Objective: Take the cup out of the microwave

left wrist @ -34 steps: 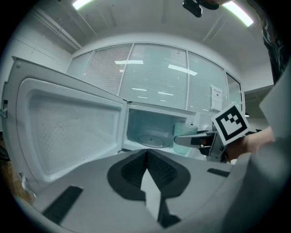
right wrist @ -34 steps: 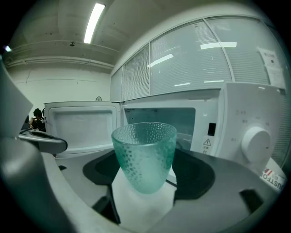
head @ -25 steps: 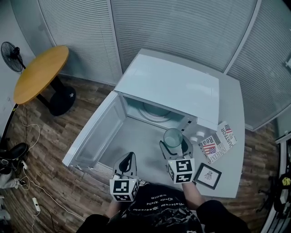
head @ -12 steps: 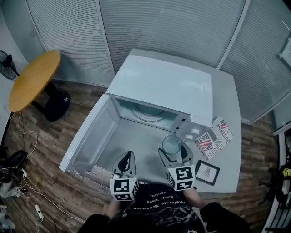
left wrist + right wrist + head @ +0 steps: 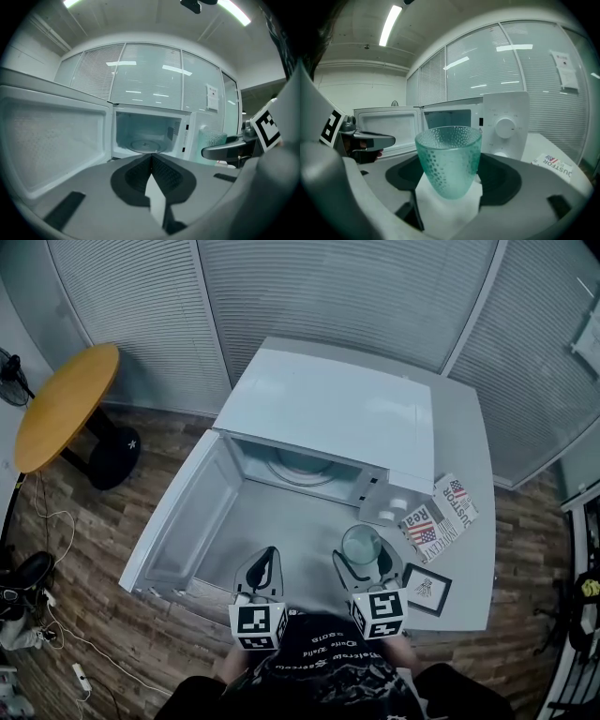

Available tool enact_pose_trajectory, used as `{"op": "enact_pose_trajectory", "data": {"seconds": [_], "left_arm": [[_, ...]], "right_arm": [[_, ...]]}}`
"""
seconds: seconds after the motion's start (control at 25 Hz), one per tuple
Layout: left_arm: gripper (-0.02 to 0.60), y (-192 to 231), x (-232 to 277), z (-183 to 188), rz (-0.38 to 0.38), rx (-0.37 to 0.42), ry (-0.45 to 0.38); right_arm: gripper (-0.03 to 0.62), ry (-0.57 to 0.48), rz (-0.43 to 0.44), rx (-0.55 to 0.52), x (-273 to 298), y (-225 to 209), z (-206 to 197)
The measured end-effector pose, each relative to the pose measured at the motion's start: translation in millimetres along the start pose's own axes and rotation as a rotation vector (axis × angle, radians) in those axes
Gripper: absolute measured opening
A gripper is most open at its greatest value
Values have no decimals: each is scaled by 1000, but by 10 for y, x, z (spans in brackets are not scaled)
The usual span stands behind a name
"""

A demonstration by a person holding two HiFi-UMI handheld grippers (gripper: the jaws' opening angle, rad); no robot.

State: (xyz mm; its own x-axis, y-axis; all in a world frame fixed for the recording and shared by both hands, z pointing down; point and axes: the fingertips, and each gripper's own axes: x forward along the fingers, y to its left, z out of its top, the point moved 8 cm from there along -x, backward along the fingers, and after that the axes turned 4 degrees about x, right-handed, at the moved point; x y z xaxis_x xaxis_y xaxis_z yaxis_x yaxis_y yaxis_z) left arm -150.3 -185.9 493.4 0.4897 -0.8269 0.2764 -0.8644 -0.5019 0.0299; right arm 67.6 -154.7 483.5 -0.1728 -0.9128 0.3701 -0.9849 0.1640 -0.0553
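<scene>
A pale green dimpled glass cup (image 5: 449, 159) sits upright between the jaws of my right gripper (image 5: 449, 180), which is shut on it. In the head view the cup (image 5: 361, 546) is outside the white microwave (image 5: 323, 418), over the table in front of its control panel, held by the right gripper (image 5: 366, 568). The microwave door (image 5: 178, 517) hangs wide open to the left and the cavity with its turntable (image 5: 143, 146) is empty. My left gripper (image 5: 260, 573) hovers shut and empty before the opening; its jaws meet at their tips (image 5: 151, 161).
The microwave stands on a grey table (image 5: 469, 521). A magazine (image 5: 439, 519) and a small framed card (image 5: 427, 589) lie at the right of the cup. A round wooden table (image 5: 61, 404) and cables (image 5: 56, 615) are on the floor at left.
My right gripper has drawn the cup back and slightly right, away from the microwave front. The left gripper has stayed roughly where it was.
</scene>
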Motion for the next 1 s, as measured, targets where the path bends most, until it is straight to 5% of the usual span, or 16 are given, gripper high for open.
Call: {"op": "enact_pose_trajectory", "data": {"seconds": [1.0], "left_arm": [[6,-74,-20,14,-27,16,-17]], "right_arm": [[365,11,12,-41,-5,37,-44]]}}
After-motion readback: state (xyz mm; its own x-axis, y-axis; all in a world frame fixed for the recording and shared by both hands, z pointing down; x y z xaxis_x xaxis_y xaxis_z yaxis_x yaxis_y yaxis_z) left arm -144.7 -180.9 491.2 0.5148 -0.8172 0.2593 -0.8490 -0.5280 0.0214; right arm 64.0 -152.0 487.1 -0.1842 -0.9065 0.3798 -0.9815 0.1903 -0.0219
